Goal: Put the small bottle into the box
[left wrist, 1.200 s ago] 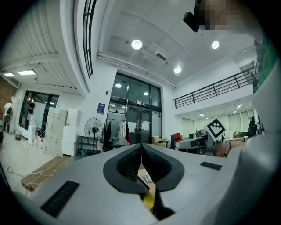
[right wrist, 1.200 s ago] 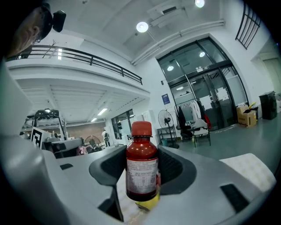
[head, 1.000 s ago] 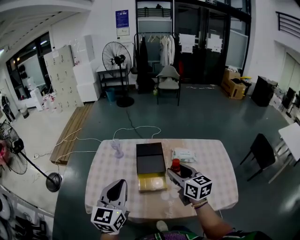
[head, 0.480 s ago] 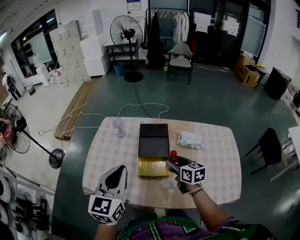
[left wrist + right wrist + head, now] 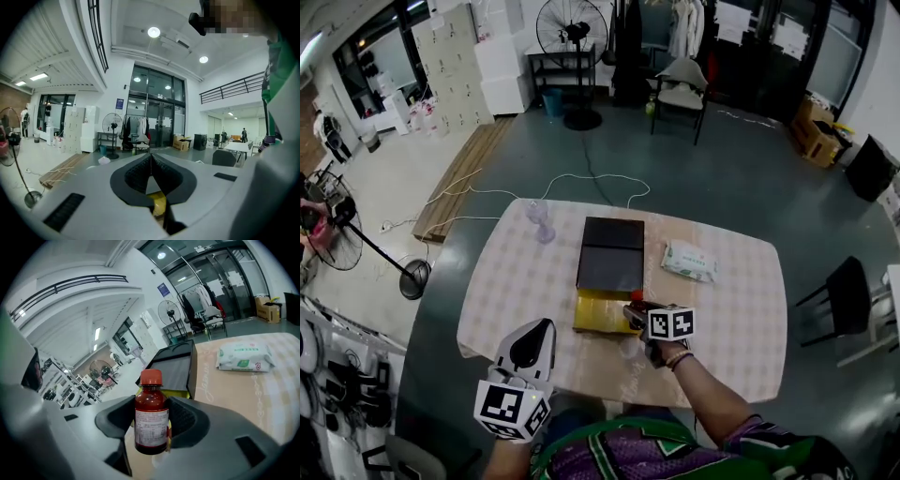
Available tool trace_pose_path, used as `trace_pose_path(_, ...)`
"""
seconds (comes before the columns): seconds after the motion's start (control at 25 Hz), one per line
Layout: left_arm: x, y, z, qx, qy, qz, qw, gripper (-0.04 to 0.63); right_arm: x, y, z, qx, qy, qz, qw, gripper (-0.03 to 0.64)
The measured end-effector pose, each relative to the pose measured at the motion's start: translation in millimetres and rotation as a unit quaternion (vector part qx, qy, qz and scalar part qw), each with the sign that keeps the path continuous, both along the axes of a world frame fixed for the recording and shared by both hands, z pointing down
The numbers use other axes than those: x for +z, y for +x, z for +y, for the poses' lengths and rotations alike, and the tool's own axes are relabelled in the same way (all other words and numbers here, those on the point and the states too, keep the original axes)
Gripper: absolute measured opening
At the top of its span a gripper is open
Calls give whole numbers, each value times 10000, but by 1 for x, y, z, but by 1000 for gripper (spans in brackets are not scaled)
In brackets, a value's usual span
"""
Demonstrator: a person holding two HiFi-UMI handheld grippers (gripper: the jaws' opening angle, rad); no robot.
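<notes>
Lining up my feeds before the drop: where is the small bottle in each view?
Head view: small bottle, lower centre, just its red cap showing at the box's near end.
Left gripper view: not in it.
Right gripper view: centre, clamped by the right gripper.
Shared landmark: the standing fan, in all three.

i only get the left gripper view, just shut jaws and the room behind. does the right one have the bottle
Observer: Yes. The right hand-held gripper is shut on the small bottle, which it holds upright with the red cap on top.
Operator: how near is it to going in
Observer: In the head view the box lies open on the table. That gripper's tip is at the right edge of its yellow inside. I cannot tell whether the bottle is over it yet.
Operator: what else is out there
Observer: A white pack lies to the right of the box's black half, apart from it.
</notes>
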State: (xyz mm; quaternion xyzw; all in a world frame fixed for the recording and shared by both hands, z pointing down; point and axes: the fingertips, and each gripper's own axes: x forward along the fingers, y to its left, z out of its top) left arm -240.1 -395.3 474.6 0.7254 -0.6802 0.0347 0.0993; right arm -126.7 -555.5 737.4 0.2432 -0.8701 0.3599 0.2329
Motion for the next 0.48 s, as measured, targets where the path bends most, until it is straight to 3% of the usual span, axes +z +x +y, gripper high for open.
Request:
trace_pose_path(0.24, 14, 2, 11, -110, -231, 60, 9997, 25, 41, -11, -3, -27, -410, 255, 9988, 225)
trace_pose_path(0.48, 23, 1, 19, -197, -311, 92, 9993, 25, 60, -19, 2, -201, -444, 660, 9966, 227)
